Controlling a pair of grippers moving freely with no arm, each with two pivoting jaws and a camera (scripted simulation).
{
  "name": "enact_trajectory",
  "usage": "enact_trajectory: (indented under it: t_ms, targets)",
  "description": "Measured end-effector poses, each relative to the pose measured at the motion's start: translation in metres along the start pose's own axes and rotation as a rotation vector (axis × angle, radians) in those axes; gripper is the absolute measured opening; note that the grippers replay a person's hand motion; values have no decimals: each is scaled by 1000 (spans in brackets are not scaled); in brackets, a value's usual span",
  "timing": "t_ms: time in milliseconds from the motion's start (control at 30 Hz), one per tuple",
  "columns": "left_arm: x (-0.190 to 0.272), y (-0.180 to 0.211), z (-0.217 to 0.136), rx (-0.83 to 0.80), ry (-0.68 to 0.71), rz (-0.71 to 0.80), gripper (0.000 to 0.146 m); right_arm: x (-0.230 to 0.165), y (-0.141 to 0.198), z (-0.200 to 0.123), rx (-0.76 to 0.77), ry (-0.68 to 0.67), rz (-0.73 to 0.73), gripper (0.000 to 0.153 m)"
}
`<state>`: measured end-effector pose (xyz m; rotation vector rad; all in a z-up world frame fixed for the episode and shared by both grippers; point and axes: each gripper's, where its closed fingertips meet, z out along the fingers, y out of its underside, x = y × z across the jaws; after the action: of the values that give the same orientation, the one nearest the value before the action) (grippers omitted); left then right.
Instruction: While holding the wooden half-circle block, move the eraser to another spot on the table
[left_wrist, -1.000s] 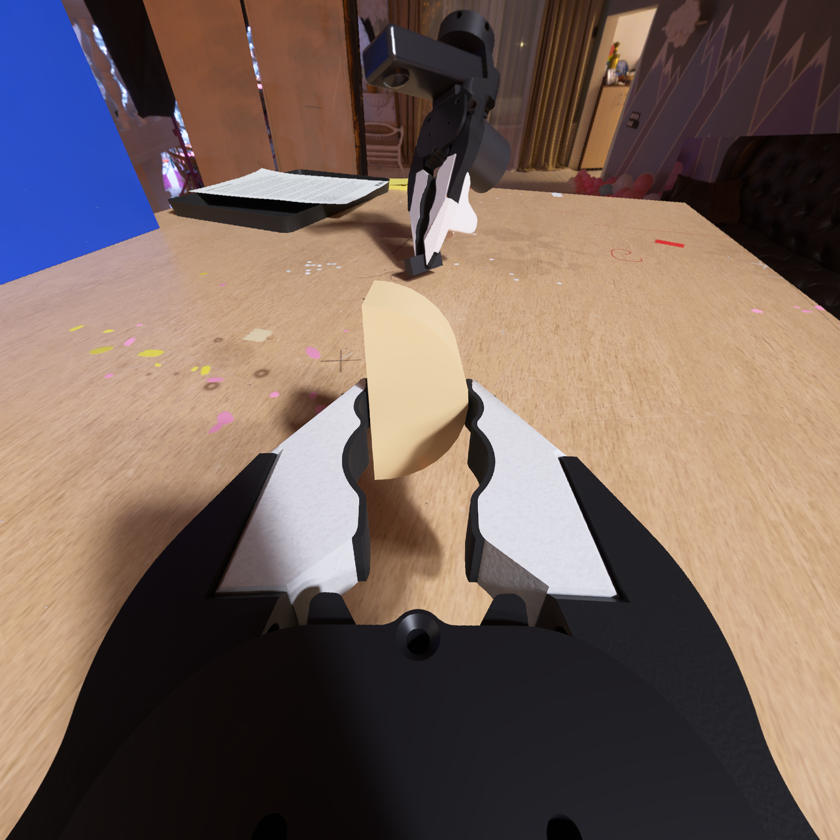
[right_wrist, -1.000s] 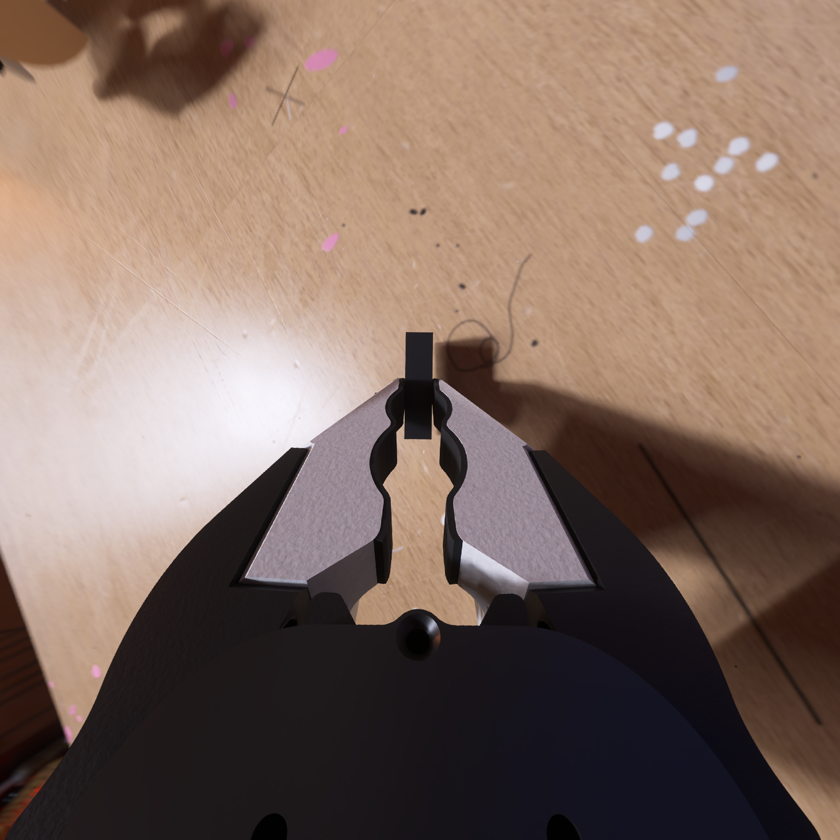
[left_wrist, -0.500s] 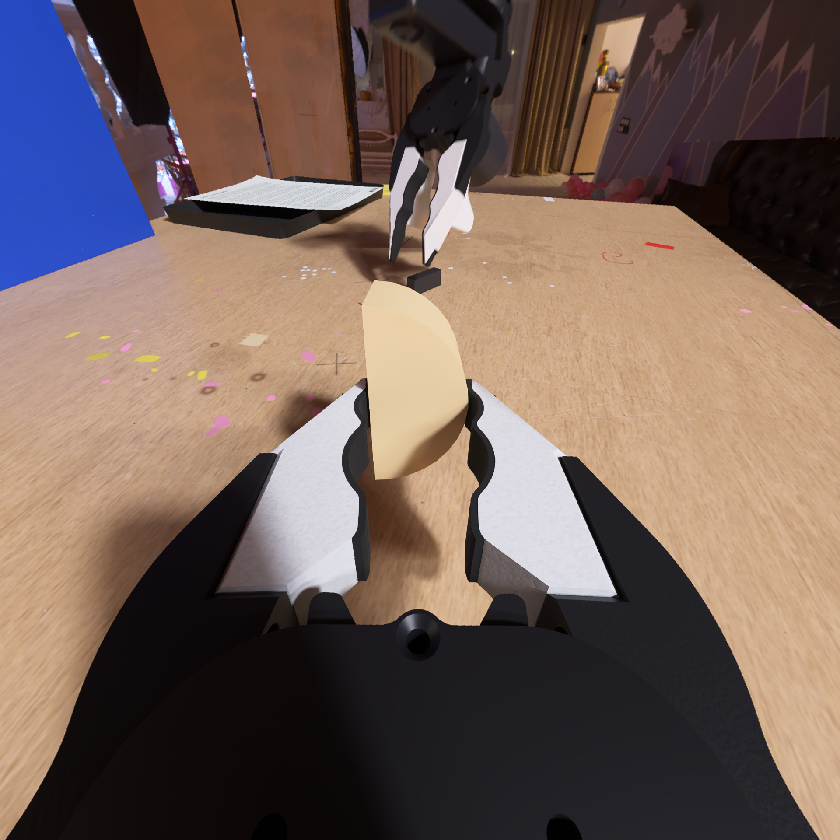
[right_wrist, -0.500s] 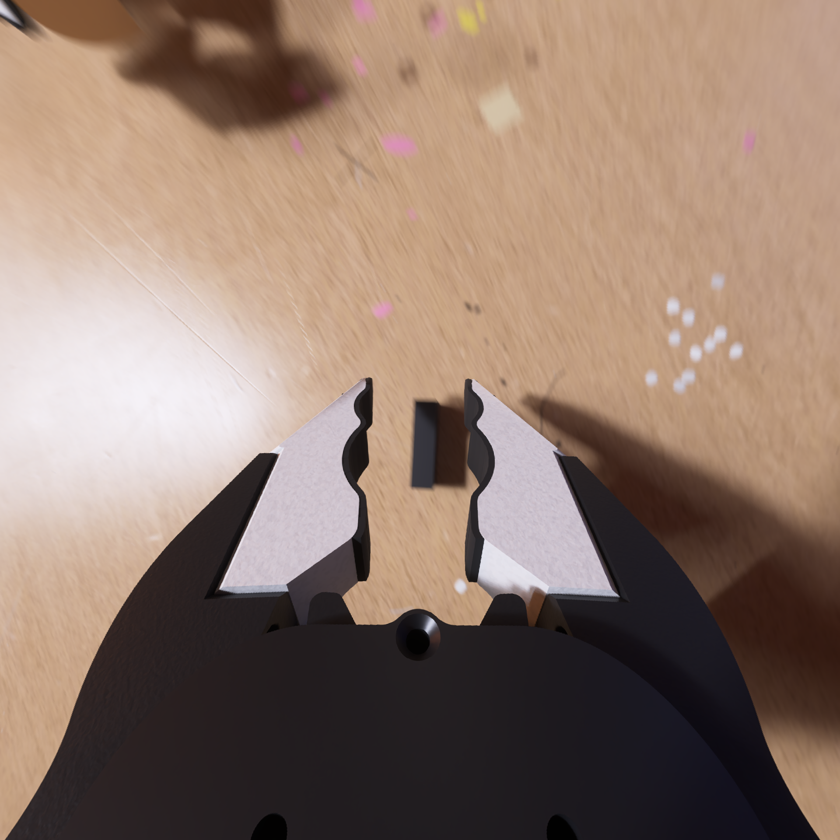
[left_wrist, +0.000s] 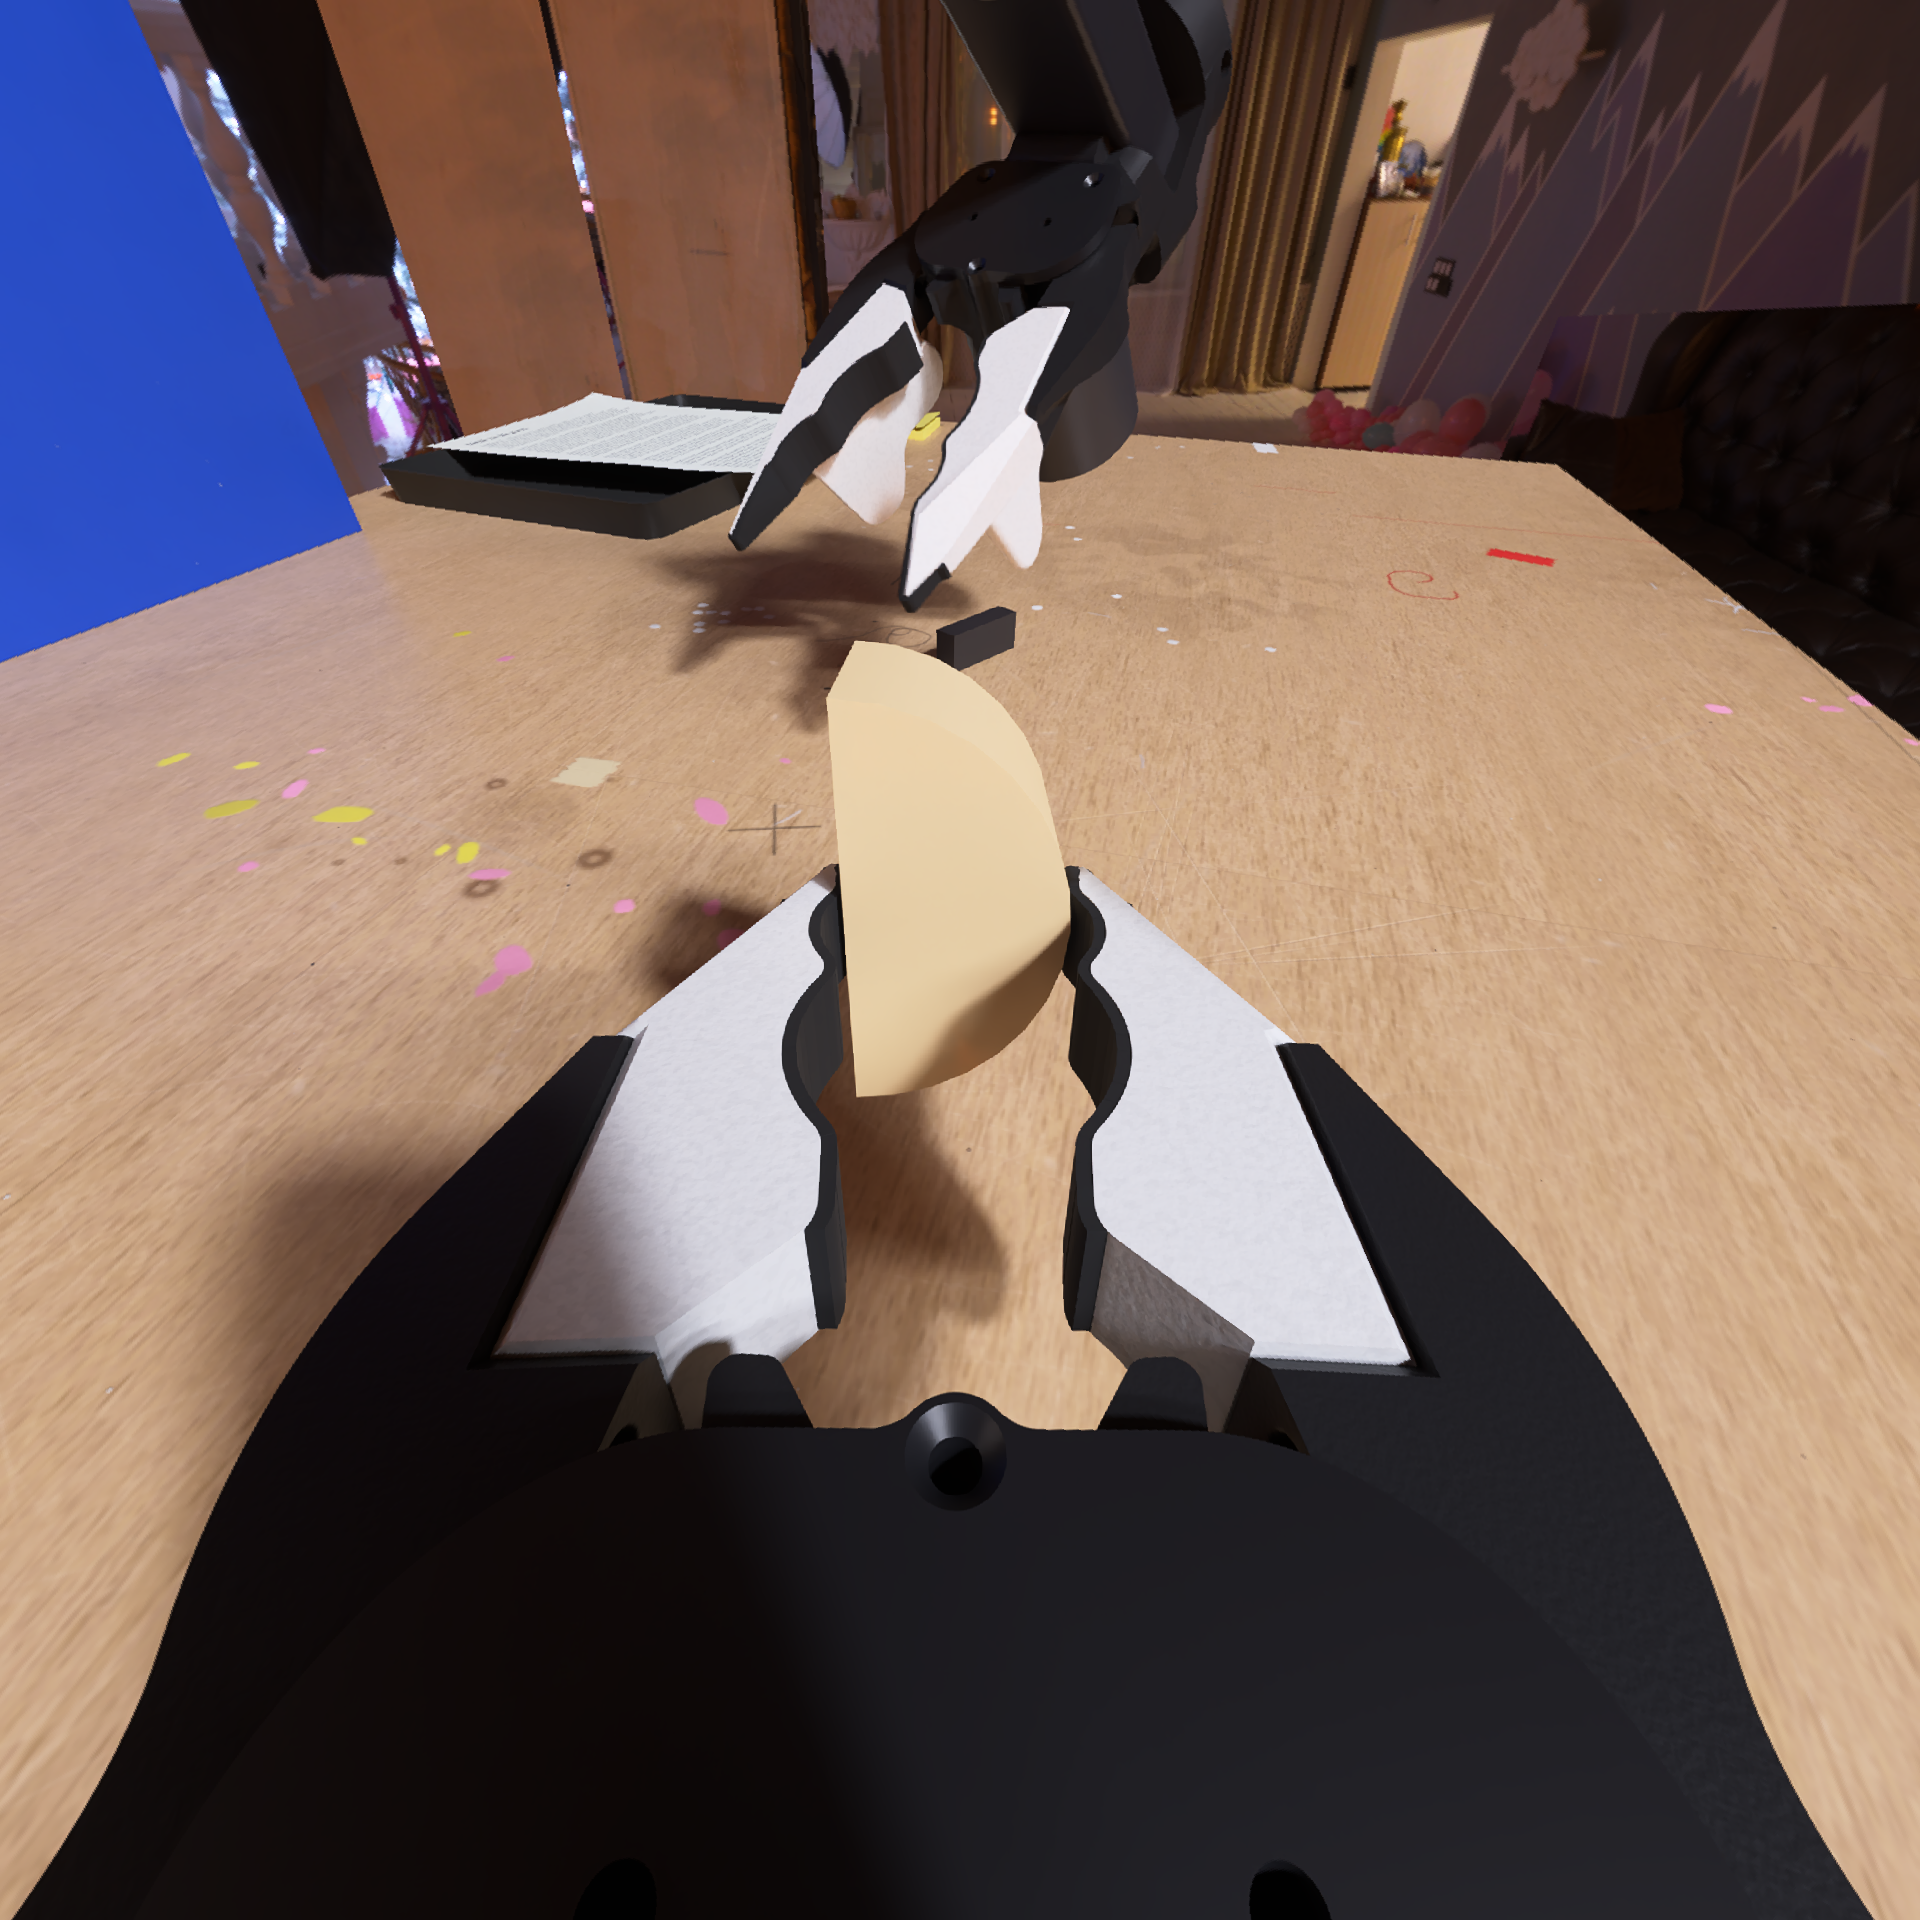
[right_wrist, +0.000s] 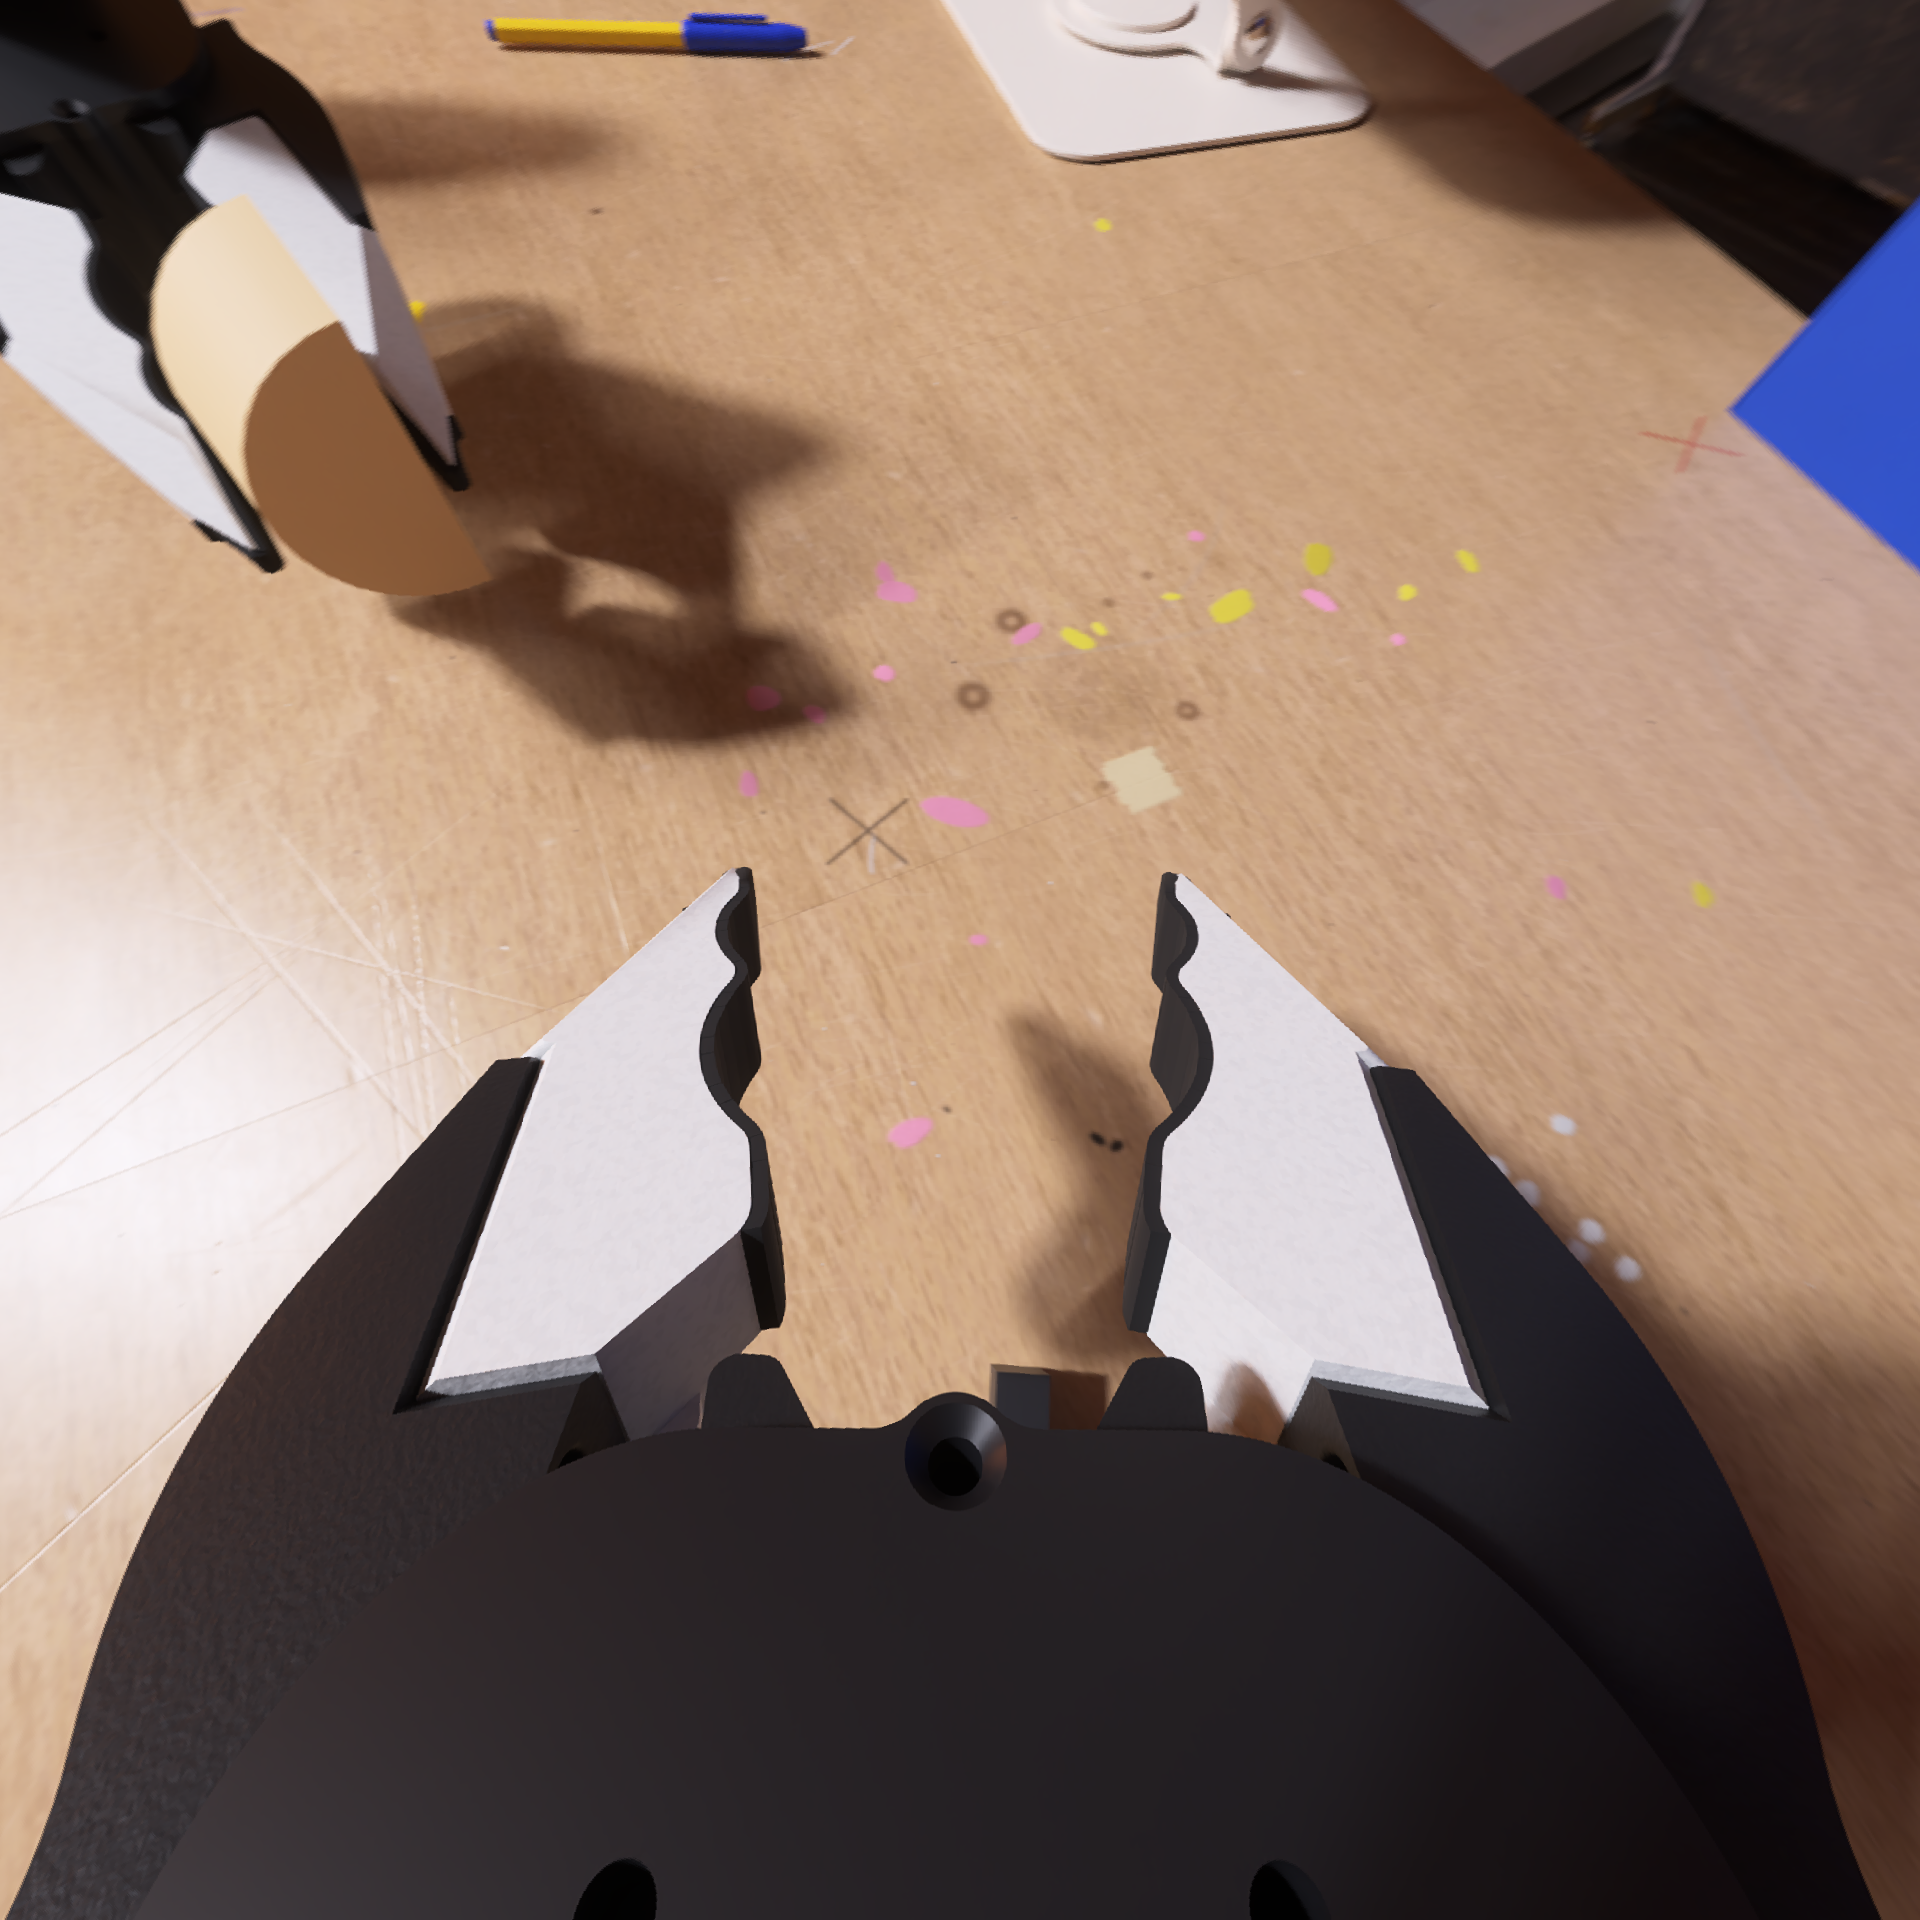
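The eraser (left_wrist: 975, 635), a small black block, lies flat on the wooden table (left_wrist: 1455, 935), free of any grip, and in the left wrist view it sits just past the top edge of the wooden half-circle block (left_wrist: 940, 883) and just beside the nearer fingertip of the right gripper (left_wrist: 831, 566); in the right wrist view only a dark corner of the eraser (right_wrist: 1023, 1392) peeks out low between the finger bases, close against the gripper body. That right gripper (right_wrist: 954, 883) hangs above the table with its jaws spread wide and nothing between them, tilted with its fingers pointing down toward the board. The left gripper (left_wrist: 951, 894) is clamped on the half-circle block, flat face against one finger and curved side against the other, the block standing on edge and clear of the table, its shadow thrown underneath; from the right wrist view the same left gripper (right_wrist: 358, 525) shows at upper left with the tan block (right_wrist: 312, 416) pinched between its white fingers. Out around them, the table is flecked with pink and yellow spots and a pencilled cross (right_wrist: 868, 831). At the far side in the left wrist view, a black tray (left_wrist: 582, 494) carries a printed sheet (left_wrist: 634, 431), and a blue panel (left_wrist: 135, 312) stands at the left. The right wrist view picks up a blue and yellow pen (right_wrist: 644, 34) and a white lamp base (right_wrist: 1174, 83) at its top edge
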<state>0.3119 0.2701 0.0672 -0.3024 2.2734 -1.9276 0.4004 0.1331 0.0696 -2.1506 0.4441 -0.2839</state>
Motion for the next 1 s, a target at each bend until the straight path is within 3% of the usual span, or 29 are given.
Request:
enact_trajectory:
  t_ms: [200,367,633,767,1000]
  targets:
    - [0,0,0,1,1,-4,40,25,0,-15,54,127,41,66]
    - [-1,0,0,-1,-2,-4,40,36,8,-21,75,179,83,70]
    - [0,0,0,0,-2,-1,40,42,8,-24,78,239,35,32]
    - [0,0,0,1,-1,1,40,44,4,-24,127,246,44,2]
    - [0,1,1,-5,-3,0,40,53,17,-24,59,321,5,1]
